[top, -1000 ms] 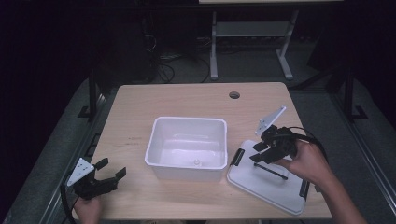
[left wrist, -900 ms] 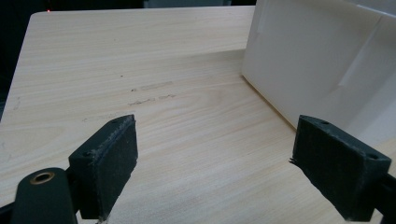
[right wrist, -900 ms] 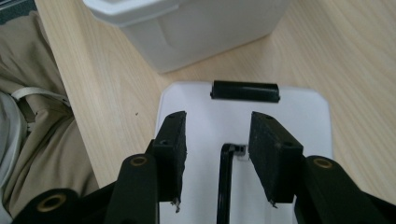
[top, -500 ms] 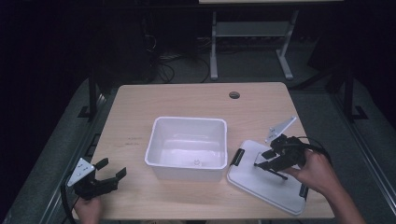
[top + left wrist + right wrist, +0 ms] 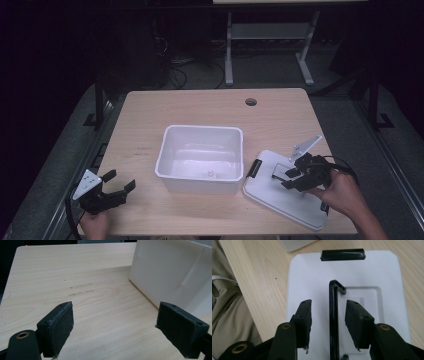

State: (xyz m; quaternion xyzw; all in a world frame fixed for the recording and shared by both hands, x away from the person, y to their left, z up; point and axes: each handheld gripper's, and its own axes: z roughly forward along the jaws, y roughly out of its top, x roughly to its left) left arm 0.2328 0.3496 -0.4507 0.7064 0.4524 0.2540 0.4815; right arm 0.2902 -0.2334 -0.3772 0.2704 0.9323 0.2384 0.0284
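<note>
A white bin (image 5: 200,129) stands empty in the middle of the wooden table (image 5: 200,107). To its right the white lid (image 5: 280,197) lies flat, with a black latch (image 5: 253,168) on its near-bin end. My right gripper (image 5: 281,180) hovers low over the lid. In the right gripper view it (image 5: 328,307) straddles the lid's raised black handle (image 5: 334,322), with a gap on each side and the pads not touching it. My left gripper (image 5: 121,179) rests open at the table's front left with nothing in it (image 5: 115,322), beside the bin's wall (image 5: 170,272).
A round cable hole (image 5: 251,102) sits near the table's far edge. Bare wood lies left of the bin (image 5: 75,272). A person's trouser leg (image 5: 229,315) shows past the table's front edge. A metal stand (image 5: 270,45) rises behind the table.
My right gripper has sunk toward the lid and shifted a little right and nearer the front edge, so its jaws now flank the handle. The left gripper has kept still.
</note>
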